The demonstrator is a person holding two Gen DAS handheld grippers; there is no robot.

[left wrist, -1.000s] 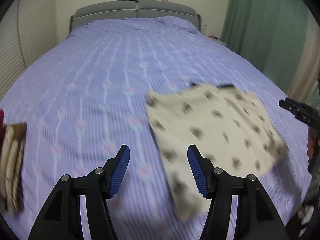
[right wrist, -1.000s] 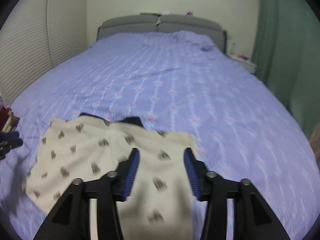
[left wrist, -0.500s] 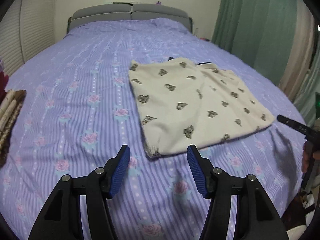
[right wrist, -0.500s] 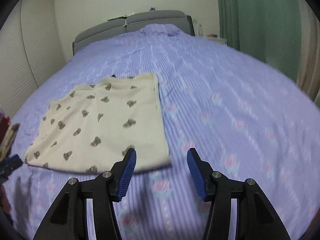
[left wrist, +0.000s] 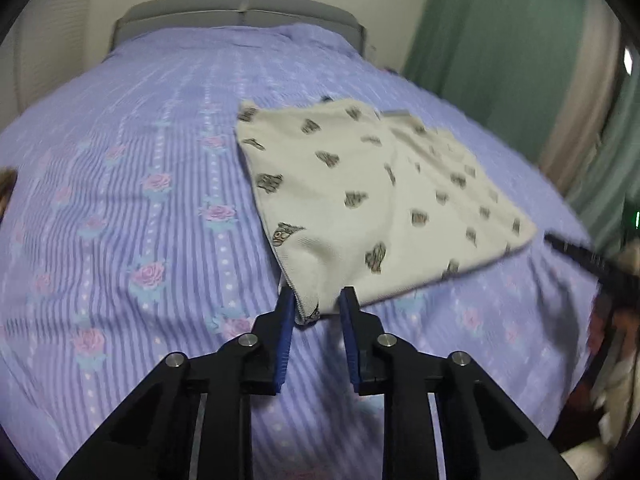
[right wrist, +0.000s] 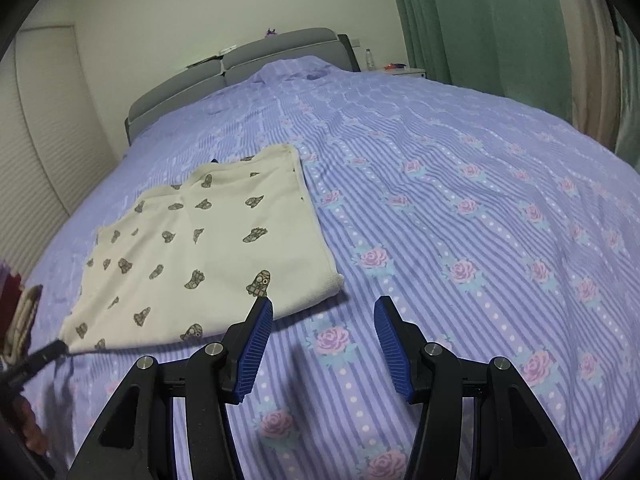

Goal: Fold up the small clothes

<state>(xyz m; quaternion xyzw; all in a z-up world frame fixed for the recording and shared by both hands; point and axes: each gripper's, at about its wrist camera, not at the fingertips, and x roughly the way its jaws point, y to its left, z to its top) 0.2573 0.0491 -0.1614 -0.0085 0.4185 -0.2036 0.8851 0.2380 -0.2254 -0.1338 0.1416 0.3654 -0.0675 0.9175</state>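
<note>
The cream garment [left wrist: 372, 196], printed with small dark figures, lies spread flat on the bed [left wrist: 120, 208], toward your left side of the purple striped, rose-patterned cover. In the left wrist view its near corner rises slightly off the cover and sits between the blue pads of your left gripper [left wrist: 317, 312], whose jaws are narrowed around that corner; whether the pads actually press the cloth you cannot tell from this view. In the right wrist view the garment [right wrist: 200, 256] lies ahead and to the left of your right gripper [right wrist: 323, 322], whose jaws stand wide apart over bare cover and hold nothing; the left pad's tip sits just beside the garment's near edge. At the lower left of that view the black tip of your left gripper [right wrist: 44, 354] meets the garment's far corner. A grey headboard [right wrist: 240, 68] closes the far end of the bed, green curtains [right wrist: 480, 20] hang to the right, and a folded brownish item [right wrist: 22, 320] sits at the left edge of the frame.
</note>
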